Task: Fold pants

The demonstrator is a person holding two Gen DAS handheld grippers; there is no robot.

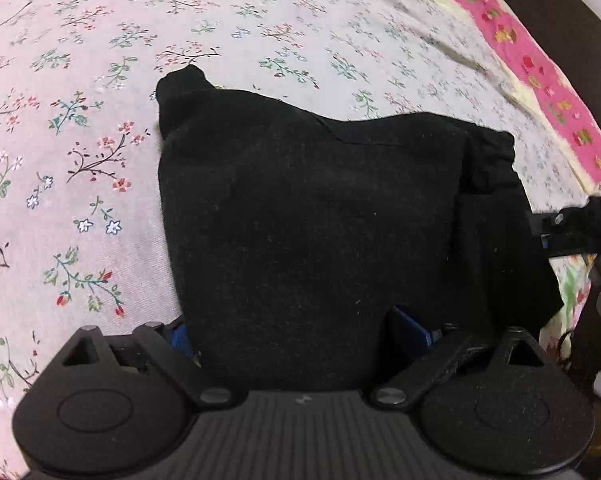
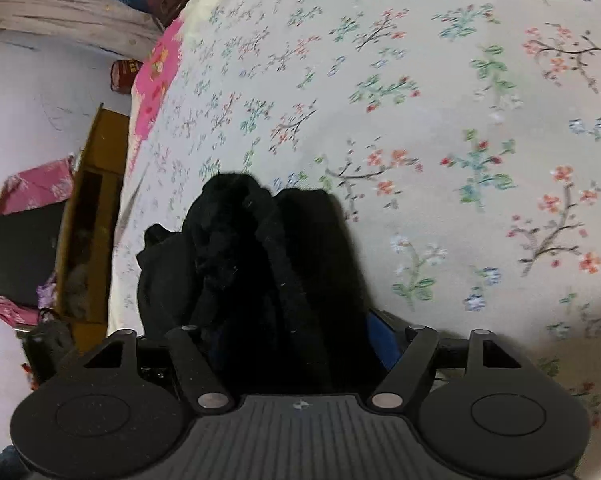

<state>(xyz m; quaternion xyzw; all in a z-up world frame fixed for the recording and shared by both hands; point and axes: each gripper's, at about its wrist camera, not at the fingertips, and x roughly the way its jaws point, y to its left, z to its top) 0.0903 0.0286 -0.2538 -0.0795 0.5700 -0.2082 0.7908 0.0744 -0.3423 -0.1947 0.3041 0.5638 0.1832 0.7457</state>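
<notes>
The black pants (image 1: pixel 308 216) lie folded into a compact block on the floral bedsheet (image 1: pixel 80 140). My left gripper (image 1: pixel 300 340) has its blue-padded fingers (image 1: pixel 412 330) around the near edge of the pants, with cloth filling the gap. In the right wrist view the pants (image 2: pixel 260 264) hang bunched between my right gripper's fingers, and my right gripper (image 2: pixel 296 344) is shut on them just above the sheet (image 2: pixel 440 120). The right gripper also shows at the far right of the left wrist view (image 1: pixel 572 228), at the pants' right edge.
A pink patterned border (image 1: pixel 540 76) runs along the bed's far right edge. Off the bed's left side in the right wrist view are a wooden shelf (image 2: pixel 96 208), a red can (image 2: pixel 122 76) and a pink-wrapped box (image 2: pixel 24 240).
</notes>
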